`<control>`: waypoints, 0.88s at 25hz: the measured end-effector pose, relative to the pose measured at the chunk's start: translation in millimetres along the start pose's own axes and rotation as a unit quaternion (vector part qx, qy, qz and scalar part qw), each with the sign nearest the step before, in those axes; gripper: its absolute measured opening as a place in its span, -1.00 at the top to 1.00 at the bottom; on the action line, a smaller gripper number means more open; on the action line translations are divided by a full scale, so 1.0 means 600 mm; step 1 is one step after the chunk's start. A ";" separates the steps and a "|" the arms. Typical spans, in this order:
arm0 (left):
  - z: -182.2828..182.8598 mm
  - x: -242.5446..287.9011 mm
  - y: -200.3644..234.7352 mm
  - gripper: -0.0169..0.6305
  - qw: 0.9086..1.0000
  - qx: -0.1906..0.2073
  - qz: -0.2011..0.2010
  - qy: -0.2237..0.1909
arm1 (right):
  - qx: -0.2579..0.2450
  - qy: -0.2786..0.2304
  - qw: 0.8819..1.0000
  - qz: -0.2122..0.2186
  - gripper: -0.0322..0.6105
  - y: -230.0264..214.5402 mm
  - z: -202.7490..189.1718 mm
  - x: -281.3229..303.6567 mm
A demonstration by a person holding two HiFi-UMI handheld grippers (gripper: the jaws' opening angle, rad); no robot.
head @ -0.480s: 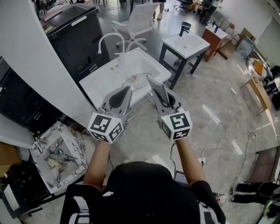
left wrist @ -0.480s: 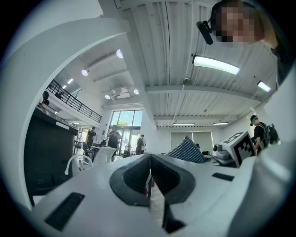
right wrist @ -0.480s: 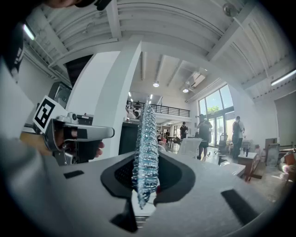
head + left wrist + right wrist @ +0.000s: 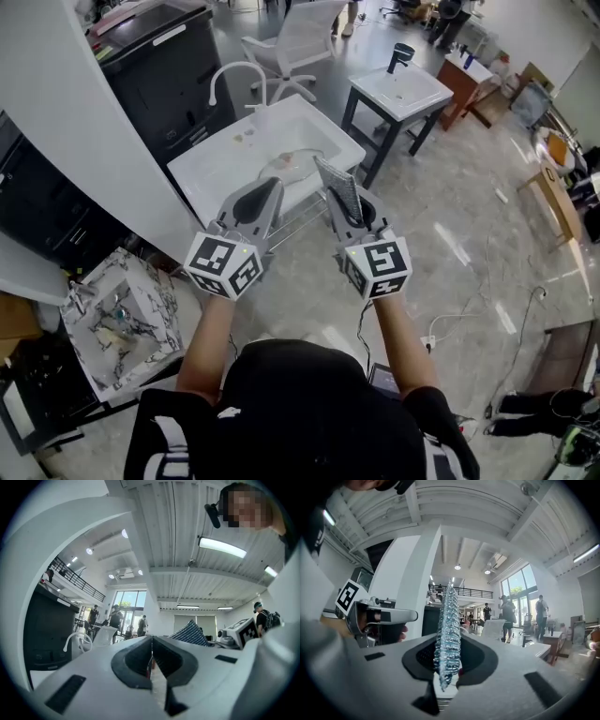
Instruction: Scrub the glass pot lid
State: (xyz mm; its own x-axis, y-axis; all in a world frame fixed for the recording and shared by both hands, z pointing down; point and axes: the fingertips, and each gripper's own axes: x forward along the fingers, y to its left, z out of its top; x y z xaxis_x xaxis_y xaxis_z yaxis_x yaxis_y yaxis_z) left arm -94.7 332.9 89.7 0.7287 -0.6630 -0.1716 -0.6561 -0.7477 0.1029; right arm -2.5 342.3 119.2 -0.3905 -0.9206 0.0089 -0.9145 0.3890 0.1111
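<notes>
Silvery mesh scrubbing pad (image 4: 446, 630) stands on edge, pinched between the jaws of my right gripper (image 4: 354, 217). My left gripper (image 4: 255, 208) is just beside it, jaws pressed together and empty. Both point roughly level toward the white sink (image 4: 211, 169) ahead. Glass pot lid (image 4: 292, 166) lies in the sink's basin, beyond both jaw tips. Curved white faucet (image 4: 232, 77) rises at the sink's far edge.
</notes>
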 end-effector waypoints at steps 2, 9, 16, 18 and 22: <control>-0.007 0.000 -0.009 0.93 1.000 0.005 0.004 0.003 | 0.003 0.003 1.000 0.005 0.70 -0.003 -0.010 -0.008; -0.031 0.005 -0.027 0.93 0.999 0.027 0.017 0.013 | 0.003 0.007 1.000 0.015 0.70 -0.020 -0.035 -0.020; -0.038 0.021 -0.014 0.93 0.999 0.038 0.025 0.016 | -0.002 0.013 1.000 0.024 0.70 -0.030 -0.050 0.002; -0.038 0.030 -0.001 0.93 0.999 0.041 0.027 0.015 | -0.004 0.013 1.000 0.026 0.70 -0.034 -0.052 0.017; -0.037 0.051 0.030 0.93 0.999 0.044 0.028 0.014 | -0.004 0.019 0.999 0.026 0.70 -0.048 -0.062 0.056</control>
State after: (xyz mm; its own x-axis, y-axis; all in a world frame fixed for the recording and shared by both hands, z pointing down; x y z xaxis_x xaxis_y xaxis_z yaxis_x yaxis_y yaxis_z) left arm -79.9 298.0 108.2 0.6943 -0.7059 -0.1402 -0.7103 -0.7035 0.0246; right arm 14.5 299.1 153.5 -0.4325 -0.9002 0.0516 -0.8924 0.4355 0.1177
